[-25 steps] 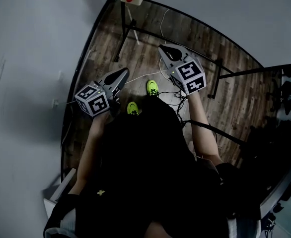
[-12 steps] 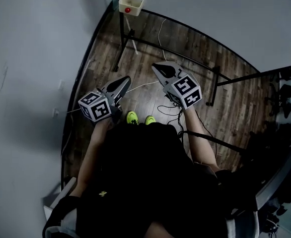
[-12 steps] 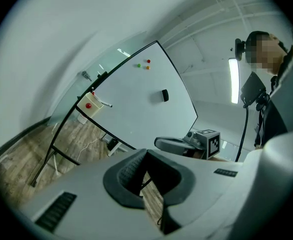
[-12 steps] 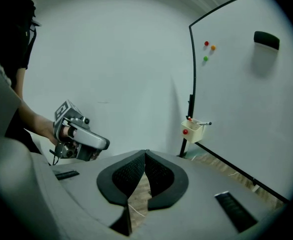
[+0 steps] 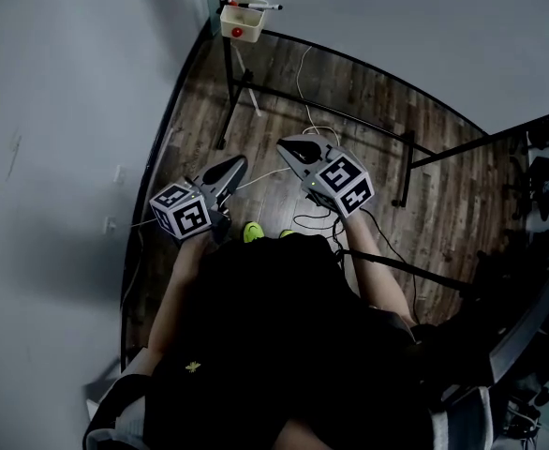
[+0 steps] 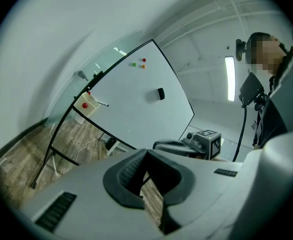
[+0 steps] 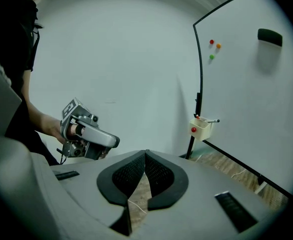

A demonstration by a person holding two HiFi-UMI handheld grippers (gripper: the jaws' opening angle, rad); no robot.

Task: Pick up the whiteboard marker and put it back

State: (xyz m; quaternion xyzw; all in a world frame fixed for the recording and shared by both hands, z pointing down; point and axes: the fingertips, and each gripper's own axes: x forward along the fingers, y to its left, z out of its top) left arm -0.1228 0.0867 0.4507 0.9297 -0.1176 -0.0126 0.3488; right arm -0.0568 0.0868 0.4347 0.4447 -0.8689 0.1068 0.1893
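Note:
A whiteboard marker (image 5: 259,6) lies across the top of a small cream tray (image 5: 238,23) with a red dot, fixed at the whiteboard's lower left corner. The marker (image 7: 212,120) on its tray (image 7: 201,128) also shows in the right gripper view, and the same marker (image 6: 101,104) and tray (image 6: 87,105) in the left gripper view. My left gripper (image 5: 229,167) and right gripper (image 5: 289,145) hover side by side over the floor, well short of the tray. Both are shut with nothing between the jaws. The left gripper (image 6: 146,152) and the right gripper (image 7: 145,153) point toward the board.
The whiteboard (image 6: 136,104) on a black stand (image 5: 232,82) carries a black eraser (image 6: 160,93) and small coloured magnets (image 6: 139,63). Cables (image 5: 303,73) trail over the wooden floor. A grey wall (image 5: 59,157) runs along the left; dark furniture (image 5: 527,279) stands at the right.
The right gripper has drifted left and a little lower in the head view. The tray and marker have come further into the picture. The person's yellow shoes have slipped under the body.

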